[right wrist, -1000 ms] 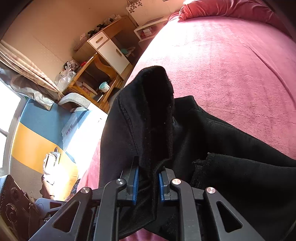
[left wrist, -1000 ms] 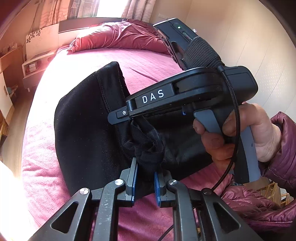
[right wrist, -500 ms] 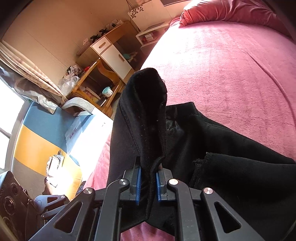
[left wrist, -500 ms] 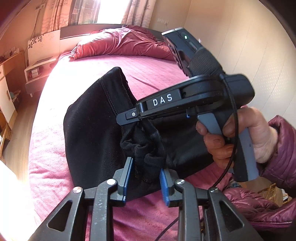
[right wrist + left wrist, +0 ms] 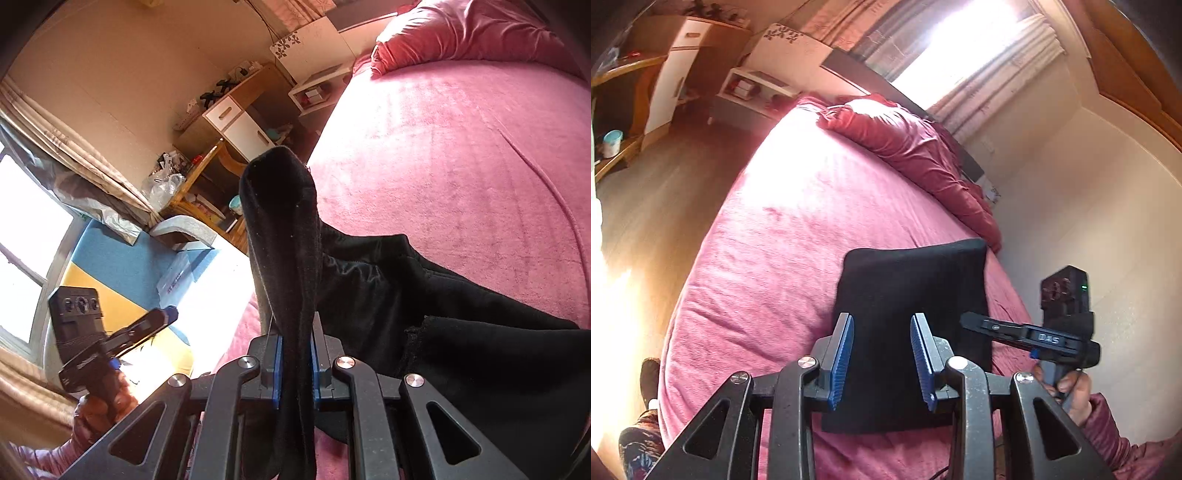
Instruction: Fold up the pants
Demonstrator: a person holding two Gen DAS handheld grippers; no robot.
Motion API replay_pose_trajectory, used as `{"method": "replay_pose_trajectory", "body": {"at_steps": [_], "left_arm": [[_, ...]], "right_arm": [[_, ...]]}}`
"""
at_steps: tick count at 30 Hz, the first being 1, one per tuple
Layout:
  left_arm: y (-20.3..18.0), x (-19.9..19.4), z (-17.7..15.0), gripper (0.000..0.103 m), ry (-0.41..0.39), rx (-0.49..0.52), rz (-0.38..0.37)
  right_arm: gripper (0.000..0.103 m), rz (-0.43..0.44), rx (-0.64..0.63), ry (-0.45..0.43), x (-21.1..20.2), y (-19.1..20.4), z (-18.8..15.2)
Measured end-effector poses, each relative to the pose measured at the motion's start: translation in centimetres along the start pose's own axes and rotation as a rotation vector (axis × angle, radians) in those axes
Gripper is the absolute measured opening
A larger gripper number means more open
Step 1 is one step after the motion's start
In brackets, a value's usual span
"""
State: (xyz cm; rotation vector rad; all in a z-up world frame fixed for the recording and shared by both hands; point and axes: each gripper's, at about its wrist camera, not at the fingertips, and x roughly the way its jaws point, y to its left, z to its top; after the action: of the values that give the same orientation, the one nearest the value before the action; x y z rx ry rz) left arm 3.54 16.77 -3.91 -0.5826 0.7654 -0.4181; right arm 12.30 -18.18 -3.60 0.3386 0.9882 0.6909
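Observation:
The black pants lie folded in a rectangle on the pink bed, near its right edge. My left gripper is open and empty, raised above the near part of the pants. My right gripper is shut on an upright fold of the black pants, with the rest of the cloth spread to its right. The right gripper also shows in the left wrist view, at the pants' right edge. The left gripper shows in the right wrist view, off to the left.
A red duvet is bunched at the head of the bed. A wall runs close along the bed's right side. A desk and cabinet and a white bedside shelf stand beyond the left edge, over wooden floor.
My left gripper has opened, let go of the pants and pulled back and up. The pants now lie flat in a folded rectangle. My right gripper keeps its hold on the fold.

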Motion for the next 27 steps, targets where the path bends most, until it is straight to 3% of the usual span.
{"method": "replay_pose_trajectory", "body": {"at_steps": [5,10,19,27], "left_arm": [[1.2,2.2,-0.2,0.032,0.047,-0.026,0.053],[-0.7,6.0,-0.4,0.033,0.109,0.018,0.035],[-6.7,13.3,-2.5,0.033,0.256,0.15,-0.022],[-10.2,17.7,-6.5,0.033,0.418,0.26,-0.031]], "right_arm": [[0.012,0.016,-0.007,-0.06,-3.4,0.9,0.7],[0.012,-0.005,0.042,-0.131,-8.0,-1.1,0.4],[0.012,-0.151,0.216,-0.201,-14.5,-9.5,-3.7],[0.012,-0.244,0.442,-0.163,-14.3,-19.1,-8.4]]}}
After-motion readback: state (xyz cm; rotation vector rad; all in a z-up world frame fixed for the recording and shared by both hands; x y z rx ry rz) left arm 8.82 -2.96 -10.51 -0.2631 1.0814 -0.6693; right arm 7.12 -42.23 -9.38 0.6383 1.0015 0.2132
